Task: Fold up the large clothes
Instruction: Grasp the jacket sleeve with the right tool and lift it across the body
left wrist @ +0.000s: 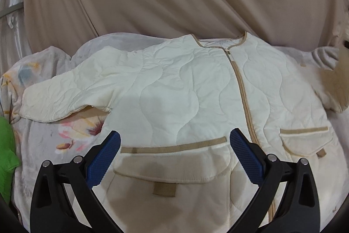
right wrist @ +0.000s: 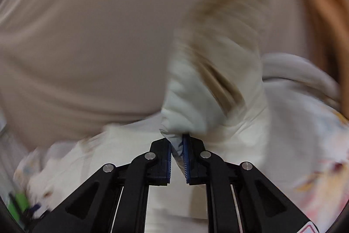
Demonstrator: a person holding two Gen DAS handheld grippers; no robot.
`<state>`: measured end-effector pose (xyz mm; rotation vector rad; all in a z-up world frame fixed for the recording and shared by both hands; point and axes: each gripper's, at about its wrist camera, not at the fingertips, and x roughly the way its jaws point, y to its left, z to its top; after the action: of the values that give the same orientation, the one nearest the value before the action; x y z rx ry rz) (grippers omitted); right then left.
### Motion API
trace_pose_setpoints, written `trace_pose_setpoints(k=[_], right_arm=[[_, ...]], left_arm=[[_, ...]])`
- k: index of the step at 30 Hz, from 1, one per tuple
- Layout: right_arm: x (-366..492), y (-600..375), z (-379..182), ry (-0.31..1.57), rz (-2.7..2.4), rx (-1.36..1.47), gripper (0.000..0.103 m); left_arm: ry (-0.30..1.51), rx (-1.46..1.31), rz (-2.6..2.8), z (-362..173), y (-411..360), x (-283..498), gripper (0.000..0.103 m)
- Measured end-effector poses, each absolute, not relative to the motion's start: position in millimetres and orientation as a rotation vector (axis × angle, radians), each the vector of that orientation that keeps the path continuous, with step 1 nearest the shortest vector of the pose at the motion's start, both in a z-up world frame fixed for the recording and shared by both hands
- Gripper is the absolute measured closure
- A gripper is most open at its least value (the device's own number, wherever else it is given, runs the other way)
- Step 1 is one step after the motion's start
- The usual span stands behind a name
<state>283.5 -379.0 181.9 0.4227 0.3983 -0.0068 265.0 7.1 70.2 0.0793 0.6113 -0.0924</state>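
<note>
A cream quilted jacket (left wrist: 185,88) is spread flat below the left gripper (left wrist: 174,145), whose jaws are held wide apart. A bunched fold of its fabric (right wrist: 196,102) is clamped between the right gripper (right wrist: 177,145)'s jaws.

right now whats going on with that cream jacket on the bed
A person with a gripper in each hand is folding a cream quilted jacket spread zipped-up on a floral sheet. The right gripper has its jaws shut on a bunch of the jacket's fabric, probably a sleeve, though the view is blurred. The left gripper hovers open above the jacket's lower front, near a pocket flap, holding nothing.
</note>
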Motion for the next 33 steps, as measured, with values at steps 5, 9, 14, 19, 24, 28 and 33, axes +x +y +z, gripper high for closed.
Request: trace_pose_setpoints(k=[5, 9, 14, 19, 24, 28, 33], right_arm=[[366, -199, 161, 0.563, 0.338, 0.272, 0.09], [412, -112, 99, 0.763, 0.418, 0.19, 0.067], [374, -140, 105, 0.725, 0.423, 0.232, 0.053], [303, -247, 109, 0.636, 0.243, 0.327, 0.032], [269, -347, 58, 0.734, 0.097, 0.59, 0.031], [277, -372, 29, 0.755, 0.134, 0.796, 0.031], [319, -370, 31, 0.698, 0.146, 0.857, 0.092]], left_arm=[[0.606, 0.051, -0.073, 80, 25, 269, 0.005], [0.643, 0.081, -0.065, 75, 29, 286, 0.005], [0.766, -0.055, -0.187, 58, 40, 320, 0.005], [0.935, -0.283, -0.316, 30, 43, 368, 0.005], [0.939, -0.367, -0.317, 22, 43, 396, 0.047], [0.873, -0.329, -0.343, 43, 36, 407, 0.096], [0.666, -0.218, -0.28, 105, 31, 405, 0.098]])
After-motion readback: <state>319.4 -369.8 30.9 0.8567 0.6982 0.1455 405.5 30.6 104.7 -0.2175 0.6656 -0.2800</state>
